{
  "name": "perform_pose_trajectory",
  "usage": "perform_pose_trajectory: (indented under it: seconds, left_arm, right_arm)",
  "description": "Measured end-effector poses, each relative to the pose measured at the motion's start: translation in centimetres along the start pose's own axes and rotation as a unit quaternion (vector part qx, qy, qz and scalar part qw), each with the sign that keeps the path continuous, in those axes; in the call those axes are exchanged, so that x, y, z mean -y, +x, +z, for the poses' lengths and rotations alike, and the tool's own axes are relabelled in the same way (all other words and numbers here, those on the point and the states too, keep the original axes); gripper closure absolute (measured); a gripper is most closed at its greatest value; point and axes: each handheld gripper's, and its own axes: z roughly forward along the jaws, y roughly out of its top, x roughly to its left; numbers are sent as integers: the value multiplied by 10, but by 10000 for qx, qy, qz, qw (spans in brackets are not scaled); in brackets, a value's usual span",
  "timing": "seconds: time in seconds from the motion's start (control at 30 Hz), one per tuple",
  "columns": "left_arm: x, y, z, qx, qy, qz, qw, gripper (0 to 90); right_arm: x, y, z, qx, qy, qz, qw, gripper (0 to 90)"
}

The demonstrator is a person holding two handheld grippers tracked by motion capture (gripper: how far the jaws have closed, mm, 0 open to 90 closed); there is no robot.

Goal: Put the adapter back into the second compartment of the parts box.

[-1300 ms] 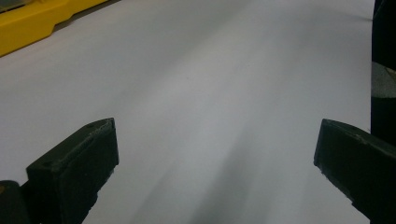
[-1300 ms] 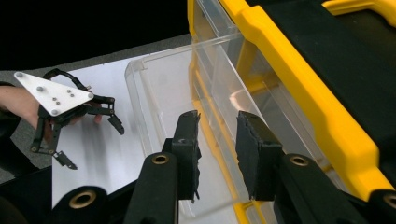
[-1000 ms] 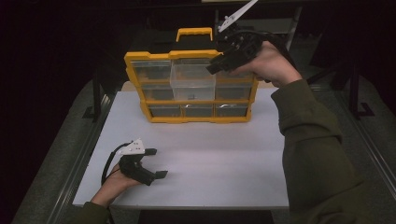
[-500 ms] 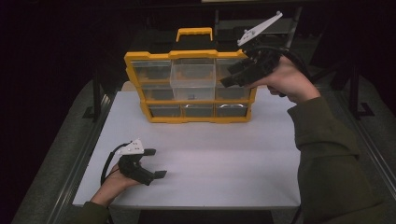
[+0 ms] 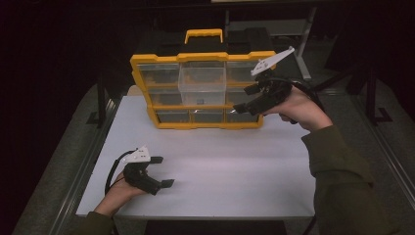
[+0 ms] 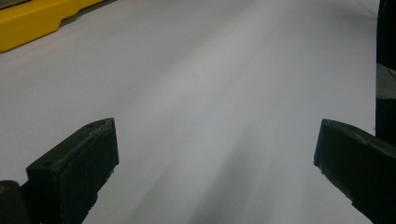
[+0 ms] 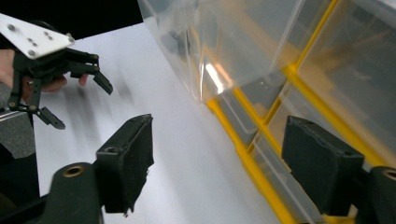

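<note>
Right gripper: your right gripper (image 5: 250, 99) hangs at the right end of the yellow organiser (image 5: 197, 91), level with its middle and lower rows of drawers.
Right fingers: they stand well apart and have just been opening. In the right gripper view the two black pads (image 7: 128, 161) have only white table and the yellow frame in the gap between them. Nothing is gripped, and no pad presses on a drawer.
Nearest thing: the lower right drawers (image 7: 299, 154) sit just beside your right-hand pad in that view. You cannot tell from the frames whether the pad touches the yellow frame.
Pulled-out drawer: the clear drawer (image 5: 201, 84) in the middle column juts forward out of the organiser, towards you. It is to the left of your right gripper and apart from it.
Organiser: it stands upright at the far middle of the white table (image 5: 230, 166), black-topped, with its yellow handle (image 5: 203, 35) on top.
Left gripper: your left gripper (image 5: 164, 171) rests low at the near left of the table, well apart from the organiser.
Left fingers: spread wide, with bare white table between the pads (image 6: 77, 163). They hold nothing.
</note>
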Motion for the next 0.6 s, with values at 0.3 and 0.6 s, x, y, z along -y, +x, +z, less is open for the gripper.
perform_pose_trajectory:
  seconds: [0.3,0.6]
  left_arm:
    - [1,-1,-2,-22,1,-21,10000,0]
    - [1,-1,-2,-25,-2,-23,10000,0]
  right_arm:
    - [26,6,11,40,-56,128,9999,137]
    - [56,15,27,111,-65,257,9996,82]
